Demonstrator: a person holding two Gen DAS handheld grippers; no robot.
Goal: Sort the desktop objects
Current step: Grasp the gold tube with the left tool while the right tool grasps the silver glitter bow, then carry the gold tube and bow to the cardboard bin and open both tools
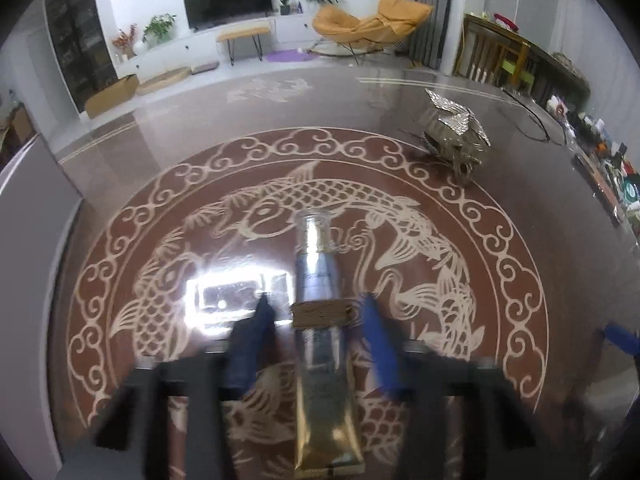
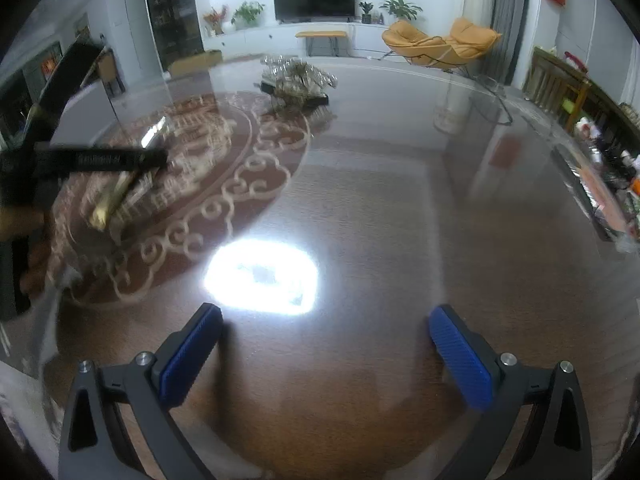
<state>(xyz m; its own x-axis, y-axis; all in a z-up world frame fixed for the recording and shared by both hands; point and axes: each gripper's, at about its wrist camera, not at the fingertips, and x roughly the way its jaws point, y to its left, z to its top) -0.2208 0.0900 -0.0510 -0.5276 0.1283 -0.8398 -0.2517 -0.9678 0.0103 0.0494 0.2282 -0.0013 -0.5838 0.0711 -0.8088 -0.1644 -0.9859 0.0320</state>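
Observation:
A long silver and gold tube (image 1: 318,280) with a brown band at its middle lies on the glass table, over a red round fish pattern (image 1: 132,248), its cap pointing away from me. My left gripper (image 1: 316,304) straddles the banded middle, its blue fingers (image 1: 256,332) blurred on either side and closed in on the tube. In the right wrist view the same tube (image 2: 108,204) shows blurred under the left gripper's black body (image 2: 100,160) at the far left. My right gripper (image 2: 326,316) hangs open over bare table, nothing between its pads.
A metal crane ornament (image 1: 456,136) stands on the table beyond the tube, to the right. Small cluttered items (image 1: 608,168) line the table's right edge. A bright lamp glare (image 2: 260,276) sits just ahead of the right gripper. Beyond the table is a living room.

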